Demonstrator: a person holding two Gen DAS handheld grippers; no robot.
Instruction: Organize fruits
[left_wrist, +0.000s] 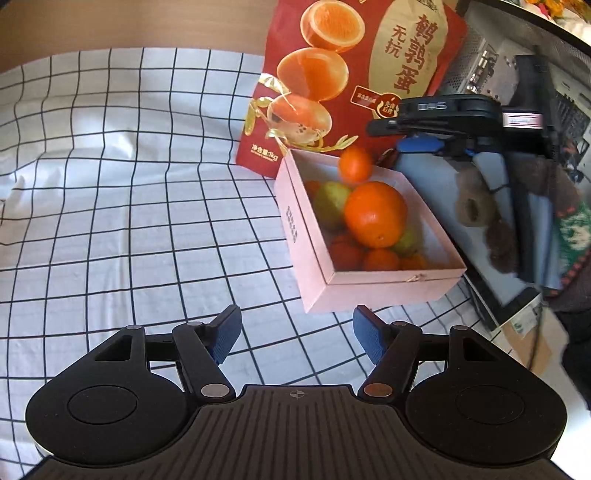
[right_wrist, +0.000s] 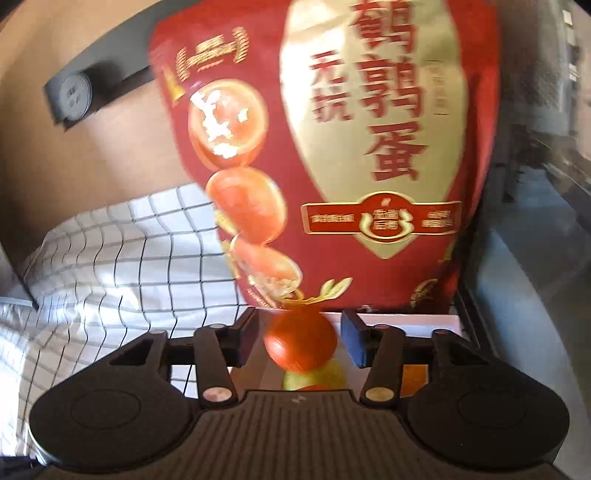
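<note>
A pink box on the checked cloth holds a large orange, green fruits and several small oranges. A small orange is in the air just above the box's far side, blurred. In the right wrist view this small orange sits between the spread fingers, touching neither, with a green fruit below. My right gripper is open above the box; it also shows in the left wrist view. My left gripper is open and empty, just in front of the box.
A red and gold food bag stands right behind the box. A computer case and a dark frame stand to the right. The checked cloth spreads out to the left.
</note>
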